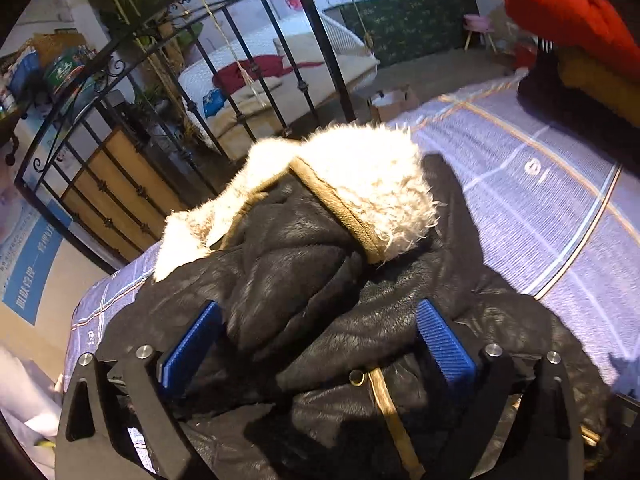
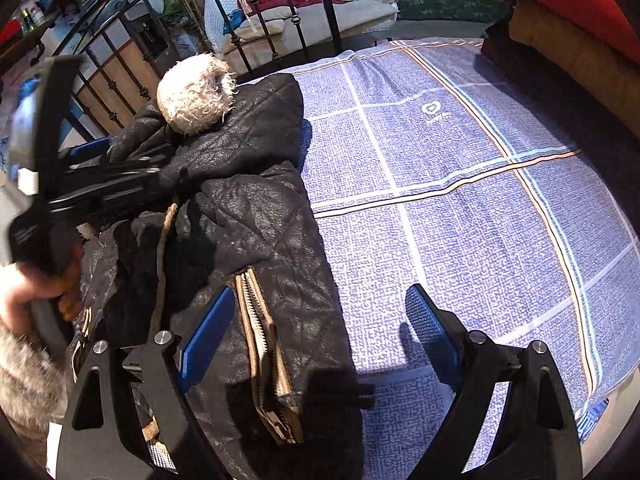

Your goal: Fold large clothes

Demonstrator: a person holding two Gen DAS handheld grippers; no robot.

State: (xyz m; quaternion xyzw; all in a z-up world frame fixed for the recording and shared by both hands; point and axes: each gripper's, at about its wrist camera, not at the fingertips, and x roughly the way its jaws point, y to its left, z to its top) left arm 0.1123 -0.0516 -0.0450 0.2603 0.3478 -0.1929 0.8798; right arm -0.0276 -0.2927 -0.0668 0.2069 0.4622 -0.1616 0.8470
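The black jacket [image 2: 240, 200] lies folded at the bedspread's [image 2: 460, 208] left edge, fur collar [image 1: 344, 184] toward the headboard, with both grippers, left [image 1: 320, 344] and right [image 2: 320, 344], spread wide above it, gripping nothing.

jacket [image 1: 320, 280]: lower part cut by bottom edge, hem not seen | left tongs [image 2: 86, 148]: blurred in right view, far tip hidden behind jacket | hand [image 2: 24, 296]: blurred, cut by left edge | red cushion [image 1: 568, 20]: cut by edge | bed [image 2: 440, 200]: logo too small to read
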